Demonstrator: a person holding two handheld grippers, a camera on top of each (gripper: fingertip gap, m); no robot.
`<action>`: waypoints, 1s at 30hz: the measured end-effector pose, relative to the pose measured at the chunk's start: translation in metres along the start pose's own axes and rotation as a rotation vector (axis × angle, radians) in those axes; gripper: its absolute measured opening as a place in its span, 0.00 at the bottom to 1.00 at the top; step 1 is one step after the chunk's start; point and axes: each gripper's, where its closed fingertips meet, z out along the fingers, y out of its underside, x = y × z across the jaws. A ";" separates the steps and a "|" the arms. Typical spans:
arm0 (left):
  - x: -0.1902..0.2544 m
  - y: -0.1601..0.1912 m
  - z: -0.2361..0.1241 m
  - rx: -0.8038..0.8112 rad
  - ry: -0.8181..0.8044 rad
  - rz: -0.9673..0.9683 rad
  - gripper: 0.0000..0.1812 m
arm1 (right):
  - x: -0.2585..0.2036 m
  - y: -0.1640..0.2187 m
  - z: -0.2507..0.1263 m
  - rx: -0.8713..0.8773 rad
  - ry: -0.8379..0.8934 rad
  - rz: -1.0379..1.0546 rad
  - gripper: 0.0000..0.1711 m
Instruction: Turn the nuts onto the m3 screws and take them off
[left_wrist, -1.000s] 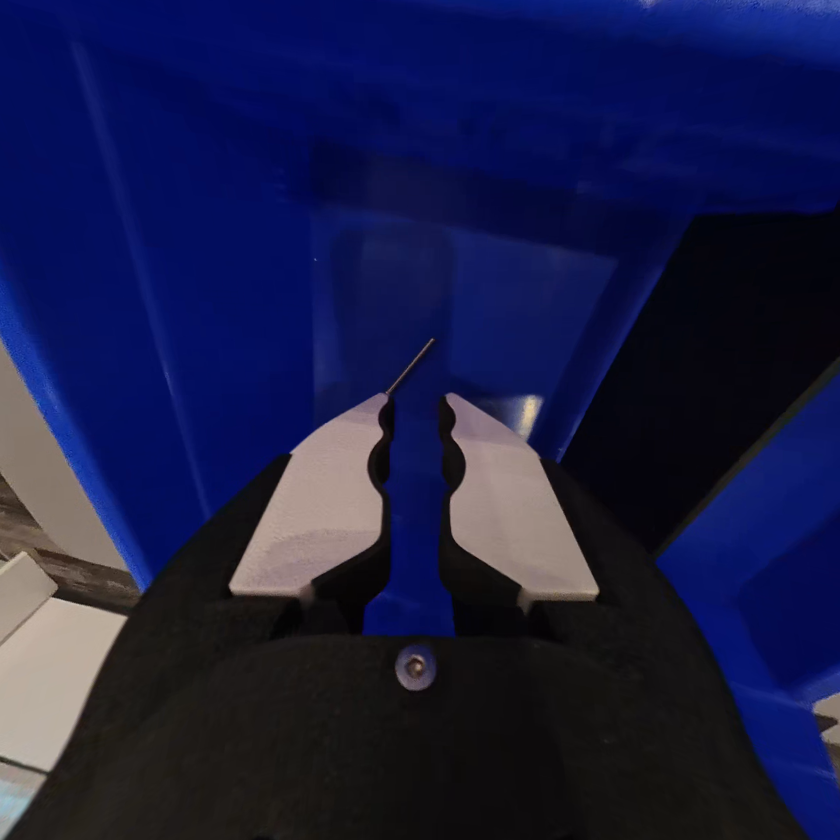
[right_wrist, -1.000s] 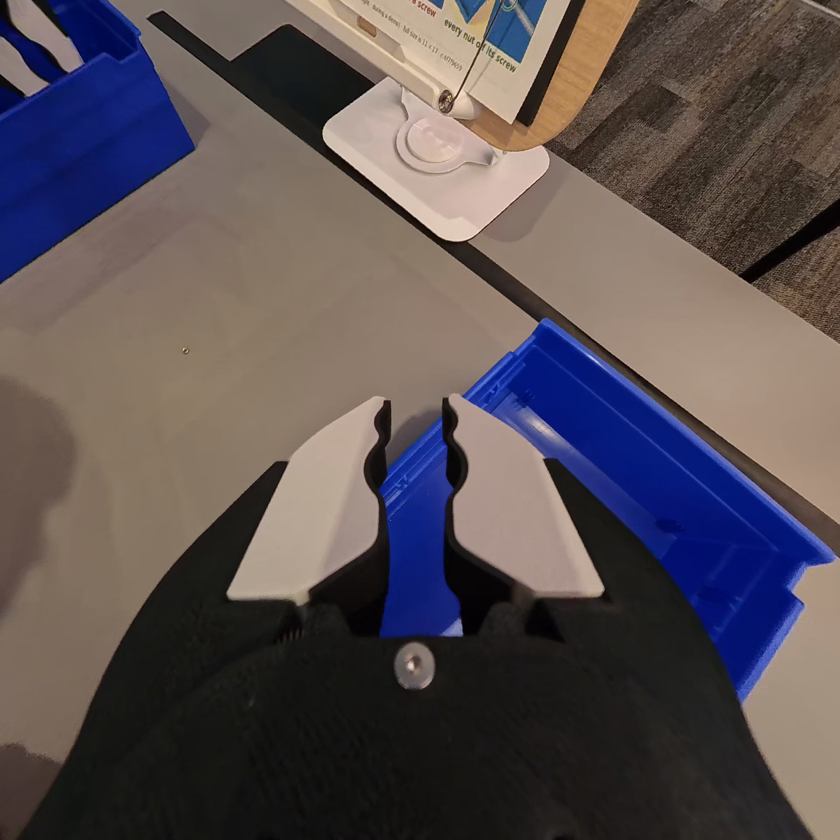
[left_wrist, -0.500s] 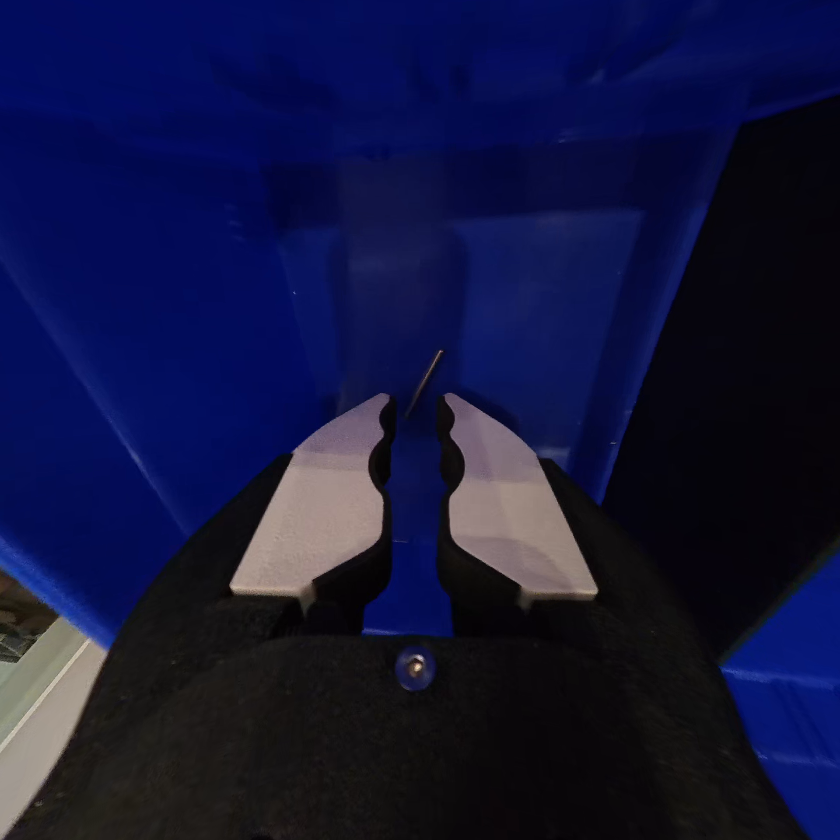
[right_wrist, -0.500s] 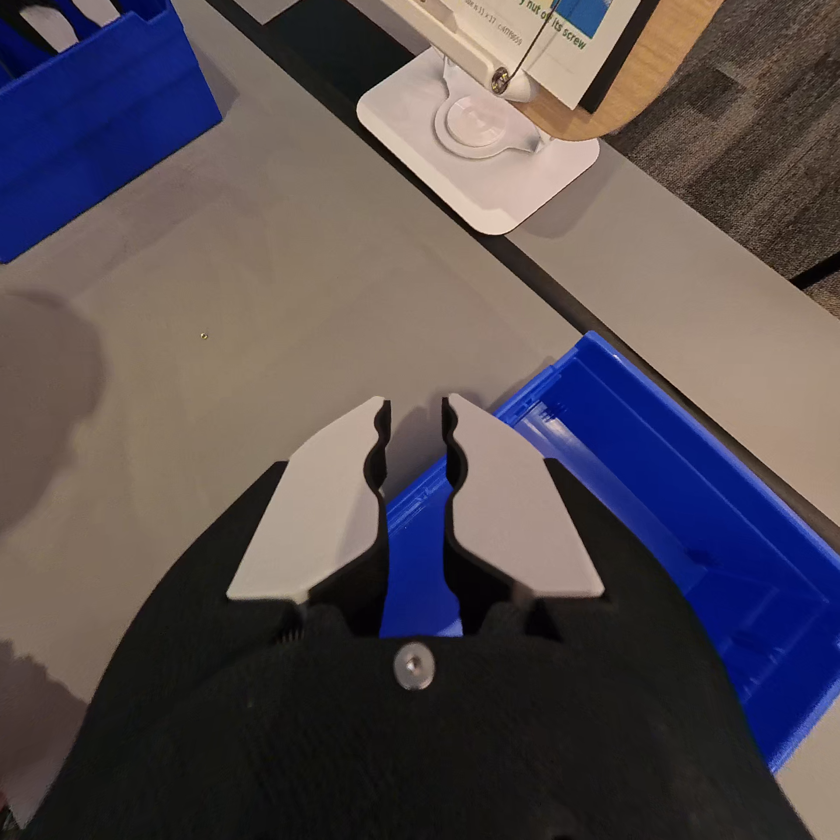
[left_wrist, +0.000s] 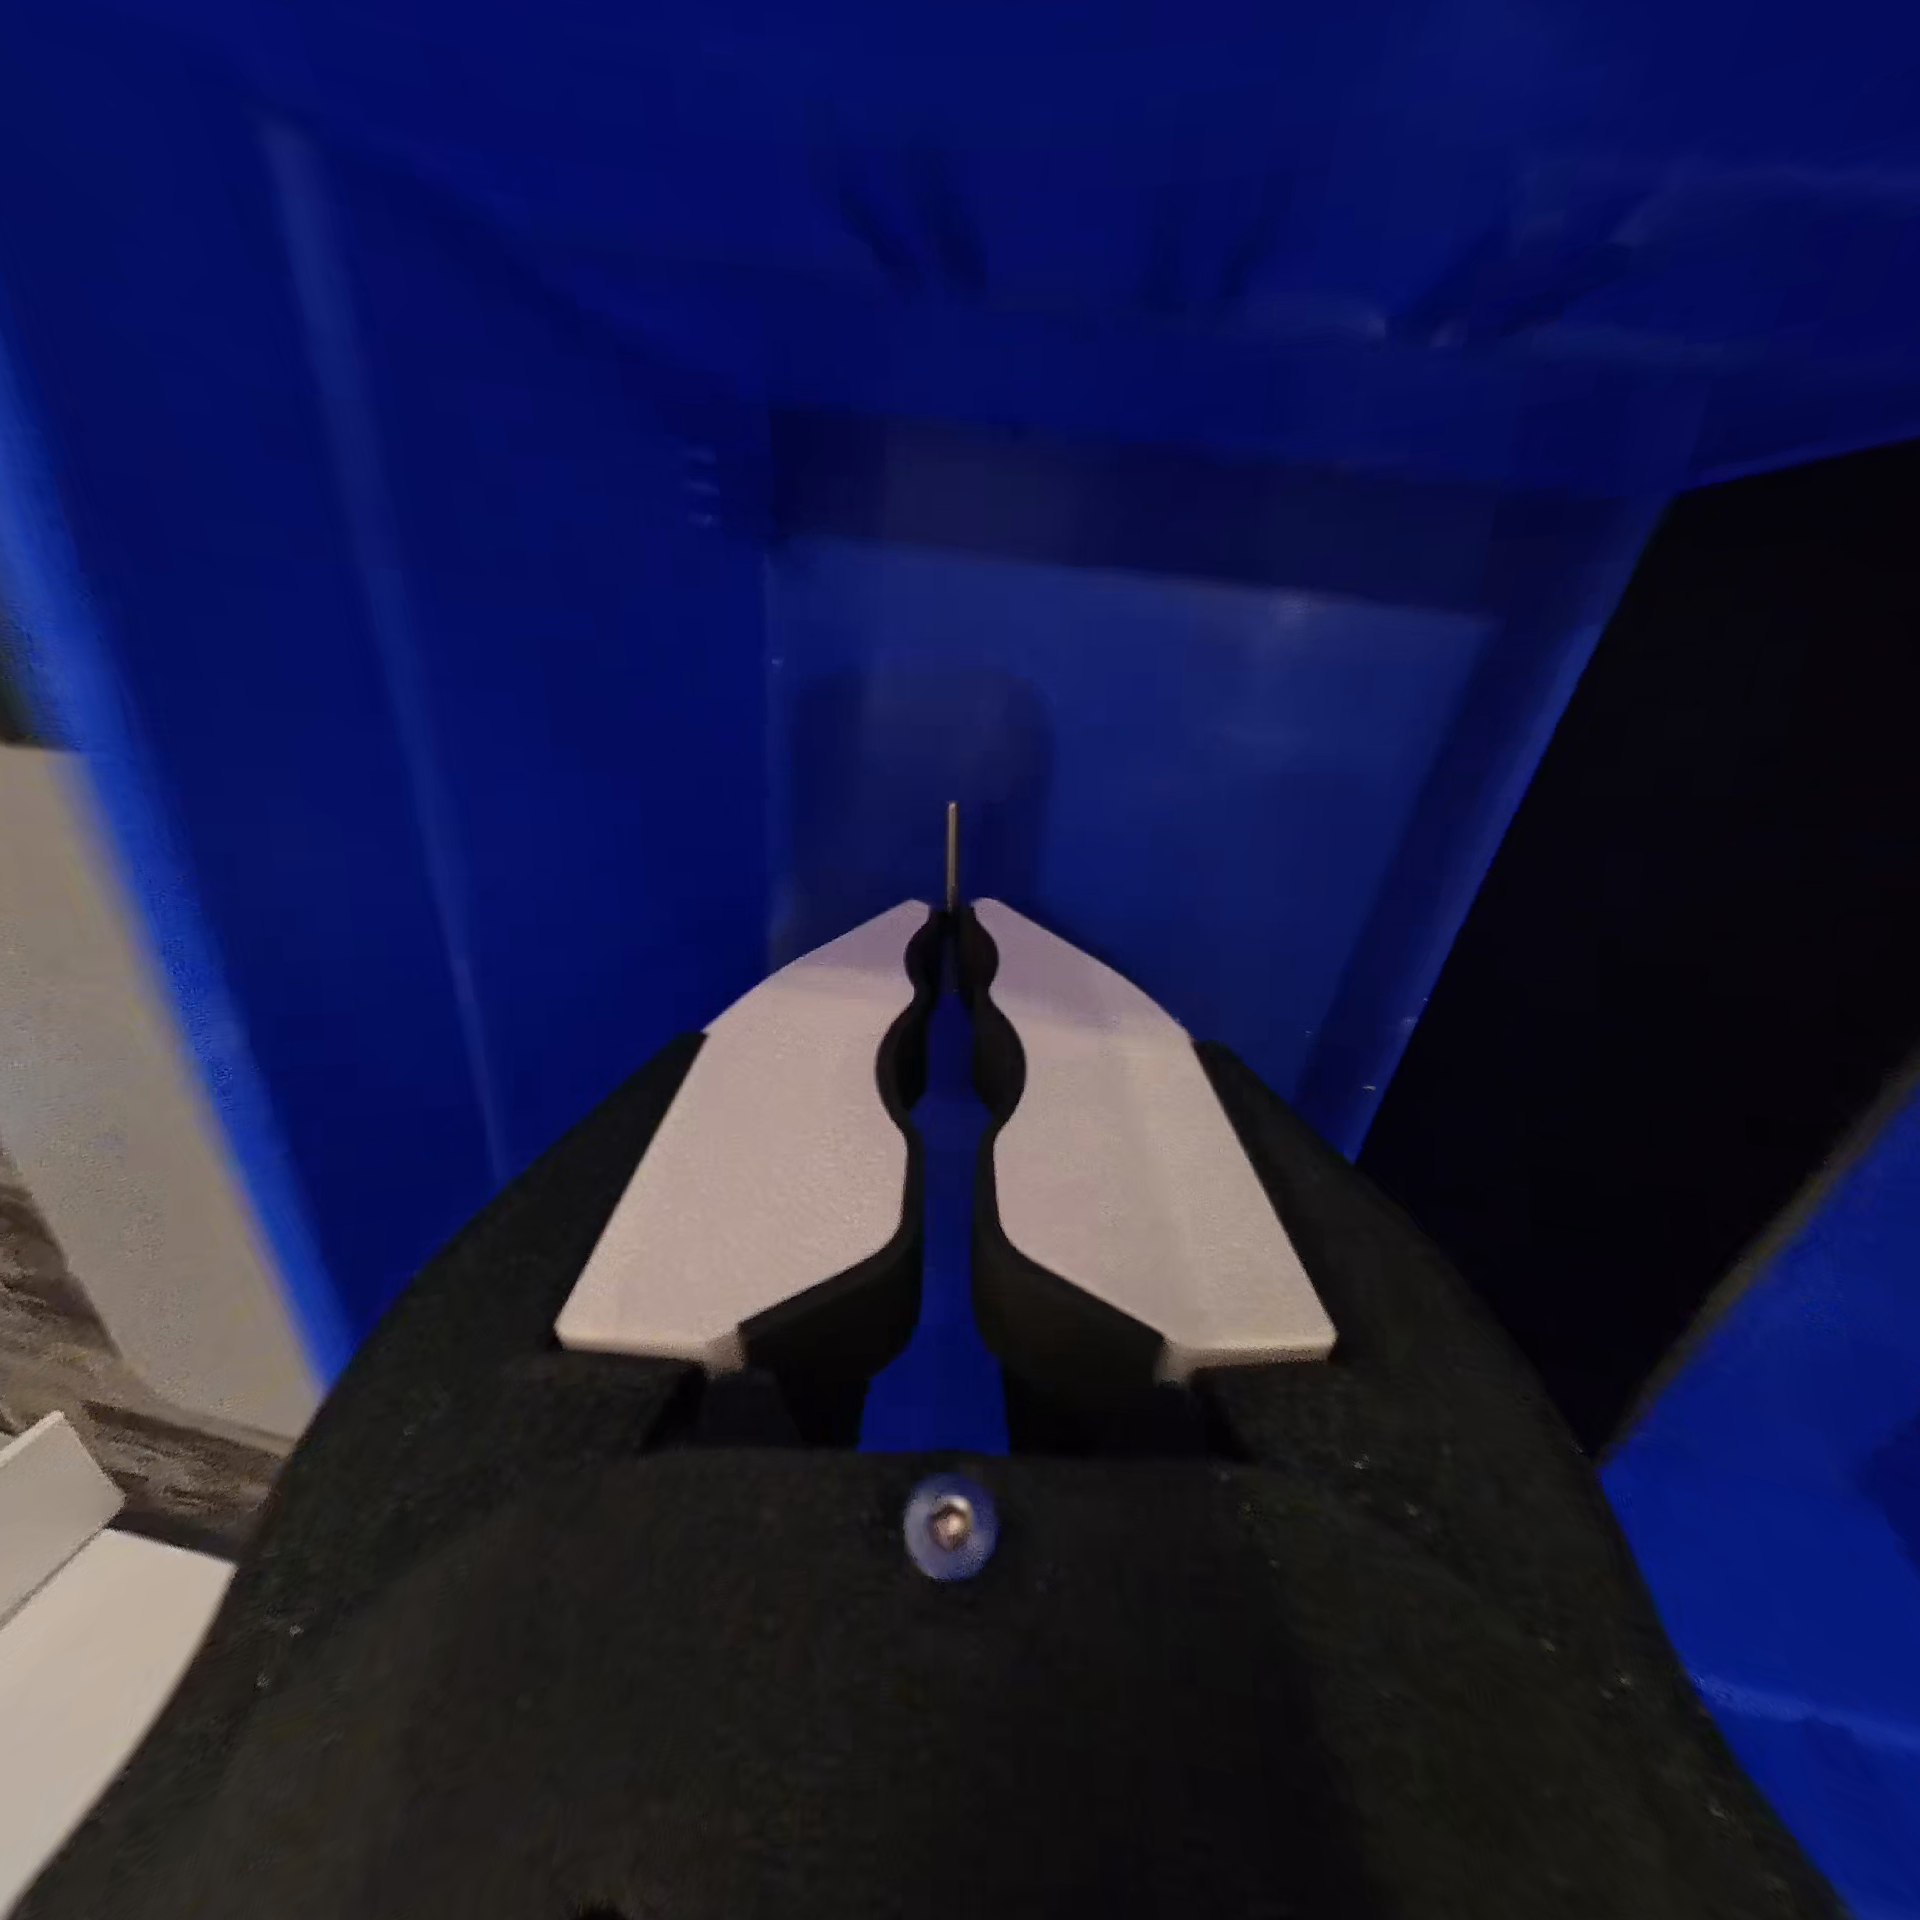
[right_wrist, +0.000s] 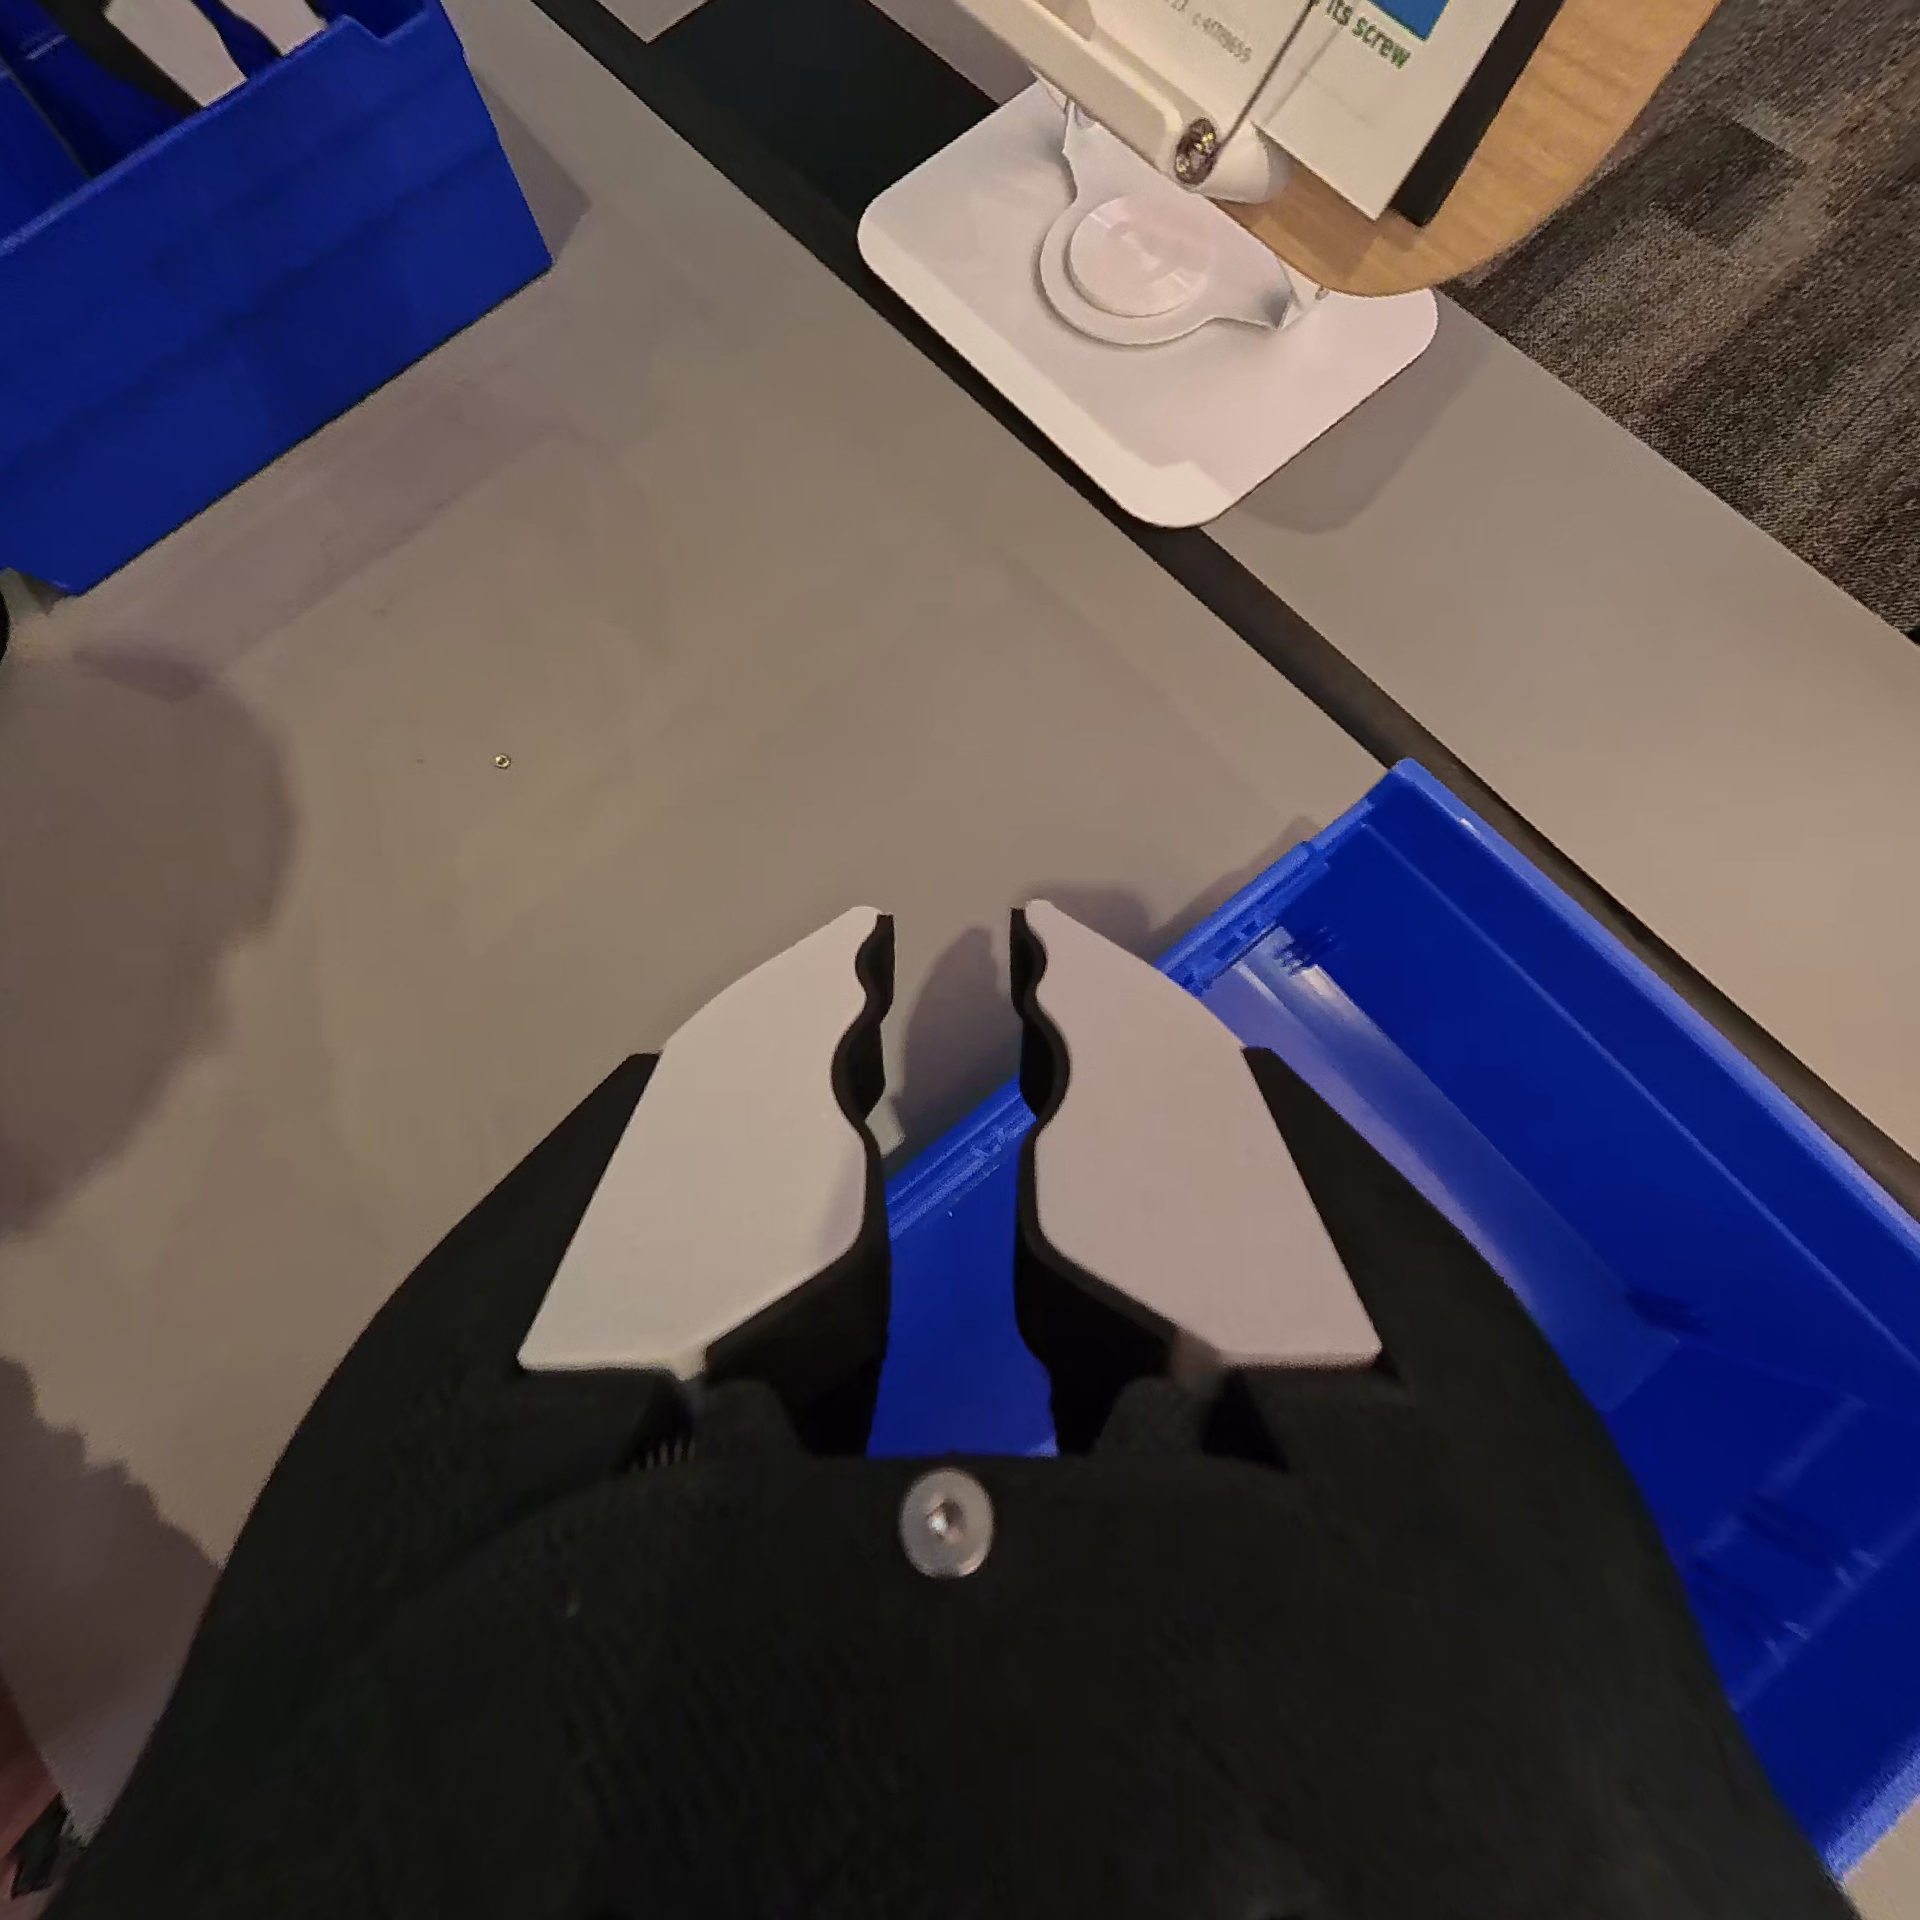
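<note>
In the left wrist view my left gripper (left_wrist: 952, 910) is deep inside a blue bin (left_wrist: 468, 582) and is shut on a thin dark m3 screw (left_wrist: 952, 850), which sticks straight out beyond the fingertips. In the right wrist view my right gripper (right_wrist: 951, 916) is open and empty, over the grey table (right_wrist: 675, 644) at the corner of a second blue bin (right_wrist: 1538, 1122). A tiny brass nut (right_wrist: 502, 762) lies on the table, to the left and ahead of it. The left gripper's fingers (right_wrist: 171, 42) show inside the far-left blue bin (right_wrist: 270, 270).
A white stand base (right_wrist: 1153, 343) holding a card and a wooden board stands at the table's far edge. A black strip (right_wrist: 1278, 613) runs across the table. White objects (left_wrist: 73, 1579) lie outside the bin at lower left of the left wrist view. The gap from one gripper's tips to the other's is roughly 50 cm.
My left gripper has closed on the screw, which now points straight ahead instead of slanting. My right gripper has drifted off the right bin, over the table.
</note>
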 end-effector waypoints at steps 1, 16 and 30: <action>-0.004 -0.004 -0.011 0.039 -0.027 -0.042 0.02 | -0.002 -0.001 0.000 0.005 -0.005 -0.004 0.13; 0.094 -0.241 -0.224 1.210 0.444 -0.601 0.01 | -0.161 -0.124 -0.052 0.698 -0.472 -0.161 0.18; 0.132 -0.323 -0.218 1.329 0.526 -0.491 0.01 | -0.180 -0.123 -0.028 0.634 -0.573 -0.020 0.17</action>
